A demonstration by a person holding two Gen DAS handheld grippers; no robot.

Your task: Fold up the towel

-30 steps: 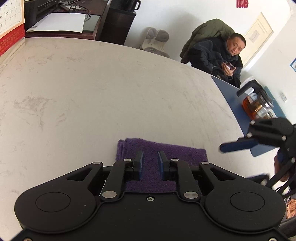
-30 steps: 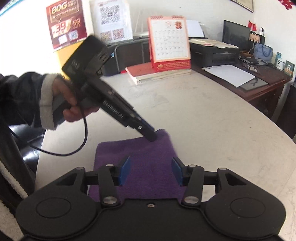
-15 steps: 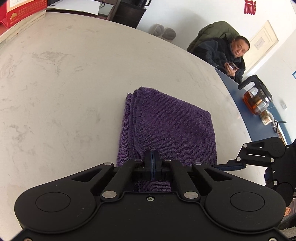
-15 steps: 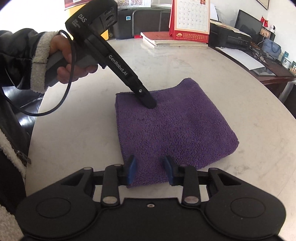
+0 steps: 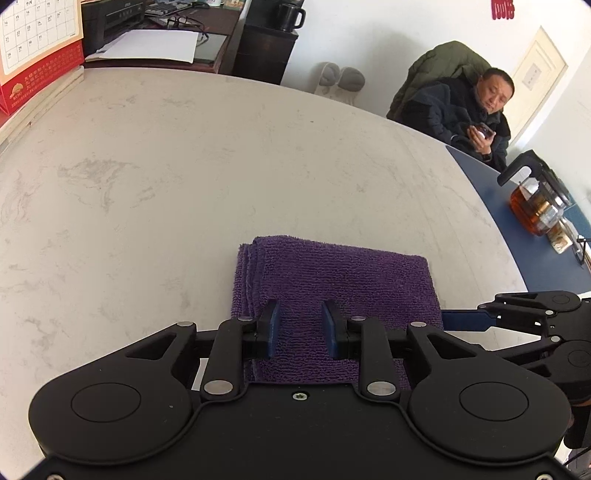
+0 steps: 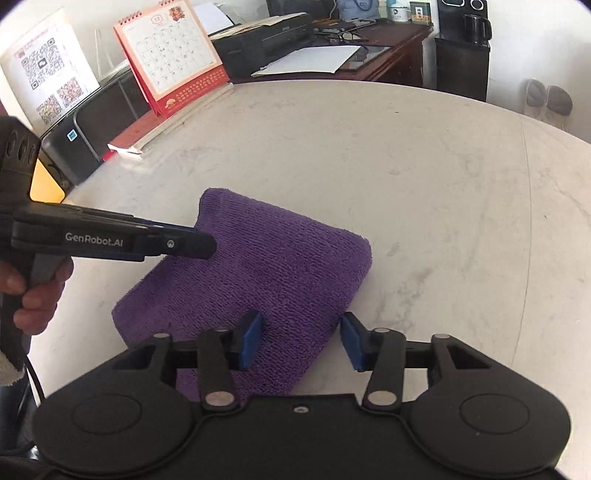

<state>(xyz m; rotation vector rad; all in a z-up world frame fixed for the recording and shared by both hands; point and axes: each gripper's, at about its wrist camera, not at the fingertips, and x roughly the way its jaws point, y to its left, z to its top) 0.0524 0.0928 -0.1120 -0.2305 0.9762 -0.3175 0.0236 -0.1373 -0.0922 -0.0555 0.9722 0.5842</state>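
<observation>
A purple towel (image 5: 332, 280) lies folded into a thick rectangle on the pale marble table (image 5: 184, 166). My left gripper (image 5: 301, 326) hovers over its near edge, jaws opening, blue pads apart with nothing pinched between them. In the right wrist view the left gripper (image 6: 203, 245) reaches in from the left over the towel (image 6: 258, 266), held by a hand (image 6: 33, 291). My right gripper (image 6: 301, 338) stands over the towel's near right corner, jaws opening, pads clear of the cloth. Its blue finger tip (image 5: 454, 320) shows beside the towel's right edge.
A desk calendar (image 6: 173, 55) stands on books at the table's far edge beside a black box (image 6: 99, 110). A printer (image 6: 266, 33) and papers sit on the desk behind. A seated person (image 5: 461, 107) and a glass teapot (image 5: 535, 206) are at the right.
The left jaws, shut down on the towel half a second ago, have parted and the gripper has drawn back. The right gripper has rolled and its jaws have widened over the towel's corner.
</observation>
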